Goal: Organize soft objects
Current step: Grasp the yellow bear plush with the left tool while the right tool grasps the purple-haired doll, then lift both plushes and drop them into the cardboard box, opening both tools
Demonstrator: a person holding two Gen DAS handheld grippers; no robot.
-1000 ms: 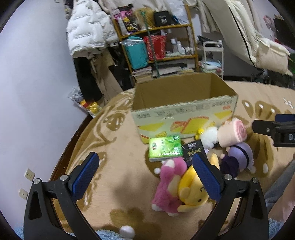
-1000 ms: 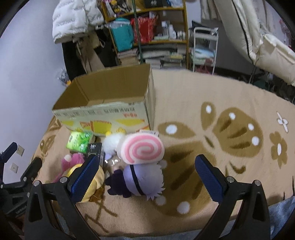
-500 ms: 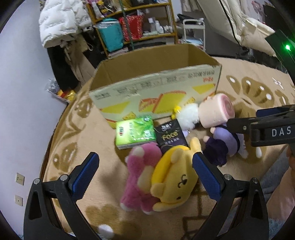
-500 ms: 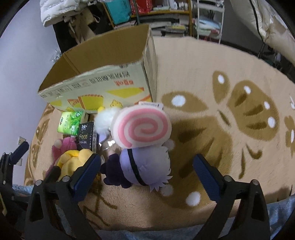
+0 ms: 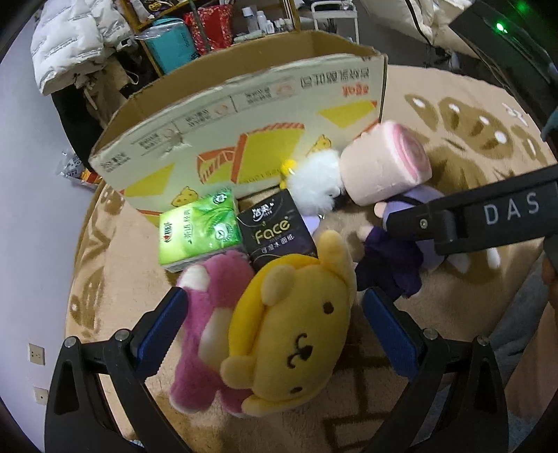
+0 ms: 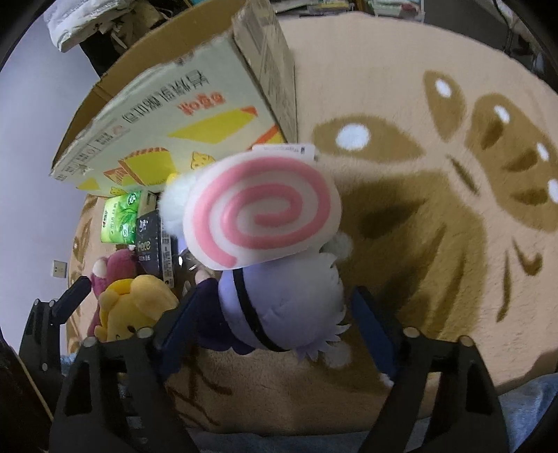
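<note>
My left gripper (image 5: 275, 327) is open, its fingers on either side of a yellow bear plush (image 5: 296, 331) and a pink plush (image 5: 209, 313) lying on the rug. My right gripper (image 6: 275, 320) is open around a purple-and-lavender doll (image 6: 279, 306). A pink swirl roll plush (image 6: 261, 209) lies just beyond the doll, next to a white fluffy toy (image 5: 317, 184). A green tissue pack (image 5: 198, 233) and a black tissue pack (image 5: 275, 233) lie before an open cardboard box (image 5: 244, 139).
The rug (image 6: 436, 174) is tan with brown mushroom shapes. Shelves (image 5: 209, 28) full of goods, a white jacket (image 5: 69, 41) and a small cart (image 5: 334, 14) stand behind the box. The right gripper's arm (image 5: 488, 219) crosses the left wrist view.
Both grippers have moved down and forward to the toys. The left now straddles the yellow and pink plush. The right now straddles the purple doll. Both stay open.
</note>
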